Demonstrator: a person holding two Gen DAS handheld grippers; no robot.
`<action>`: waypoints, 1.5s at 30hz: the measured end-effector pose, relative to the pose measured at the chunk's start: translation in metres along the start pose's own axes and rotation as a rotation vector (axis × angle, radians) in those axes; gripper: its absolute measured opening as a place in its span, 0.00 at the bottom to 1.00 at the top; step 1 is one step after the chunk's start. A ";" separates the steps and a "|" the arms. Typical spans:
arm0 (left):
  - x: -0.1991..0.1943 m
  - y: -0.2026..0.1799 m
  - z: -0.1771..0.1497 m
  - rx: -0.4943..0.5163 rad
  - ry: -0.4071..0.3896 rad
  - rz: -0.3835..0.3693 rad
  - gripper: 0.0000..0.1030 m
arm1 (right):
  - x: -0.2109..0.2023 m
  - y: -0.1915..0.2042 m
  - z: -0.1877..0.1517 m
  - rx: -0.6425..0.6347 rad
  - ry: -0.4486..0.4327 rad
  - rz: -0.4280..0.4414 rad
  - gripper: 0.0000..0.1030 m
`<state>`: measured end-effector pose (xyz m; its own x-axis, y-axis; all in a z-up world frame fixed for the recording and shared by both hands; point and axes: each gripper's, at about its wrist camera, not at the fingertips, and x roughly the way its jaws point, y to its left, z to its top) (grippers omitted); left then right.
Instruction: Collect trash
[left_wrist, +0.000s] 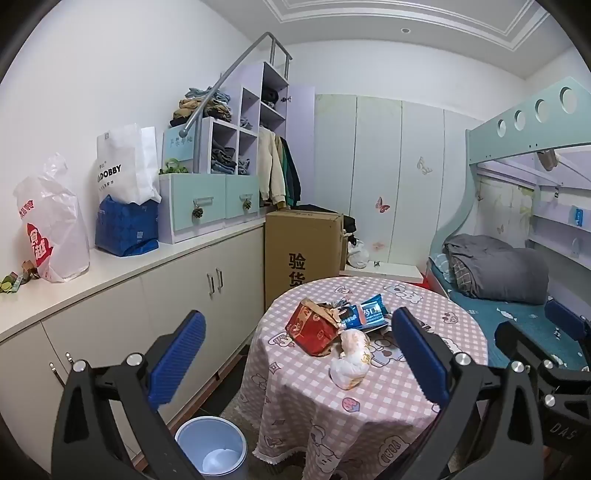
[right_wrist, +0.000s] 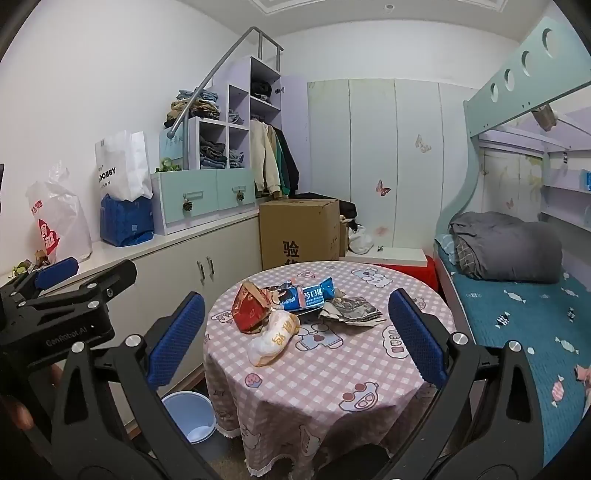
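Trash lies in a loose cluster near the middle of the round worktop (right_wrist: 332, 369), which is draped in a pink checked cloth. A red carton (right_wrist: 251, 308), torn open at its top, sits at the cluster's left with its long axis running toward the far wall. Just in front of it, a crumpled white wrapper (right_wrist: 271, 339) with orange print lies slantwise, its long axis running from near left to far right. Behind both, a blue snack packet (right_wrist: 308, 295) lies flat with its long axis across the worktop, left to right; its left end is tucked behind the carton. To its right, crumpled printed paper (right_wrist: 351, 312) lies flat, its print too small to read. A dark flat item under the packet is mostly covered and cannot be identified.

On the floor left of the worktop stands an open pale-blue bin (left_wrist: 210, 450), upright; the cloth hides part of its rim in the right wrist view.

Left hand-held gripper (left_wrist: 297, 363): jaws spread wide, nothing between them, short of the worktop. Right hand-held gripper (right_wrist: 295, 338): likewise wide and empty. In each view the other gripper is cut off at the frame edge.

A bunk bed (right_wrist: 517, 314) stands at right.
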<state>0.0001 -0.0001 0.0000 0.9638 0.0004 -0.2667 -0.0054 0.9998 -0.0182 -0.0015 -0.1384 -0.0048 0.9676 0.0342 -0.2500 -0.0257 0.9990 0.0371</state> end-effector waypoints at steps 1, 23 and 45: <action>0.000 0.000 0.000 0.000 0.000 0.000 0.96 | 0.000 0.000 0.000 0.000 -0.001 -0.001 0.95; 0.006 -0.006 -0.014 0.005 0.015 -0.004 0.96 | 0.001 -0.001 -0.004 0.013 -0.004 0.004 0.95; 0.008 -0.007 -0.017 0.006 0.020 -0.001 0.96 | 0.006 0.000 -0.012 0.016 0.000 0.004 0.95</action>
<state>0.0029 -0.0073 -0.0184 0.9582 -0.0007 -0.2861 -0.0030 0.9999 -0.0125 0.0011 -0.1374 -0.0174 0.9674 0.0386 -0.2503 -0.0259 0.9982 0.0538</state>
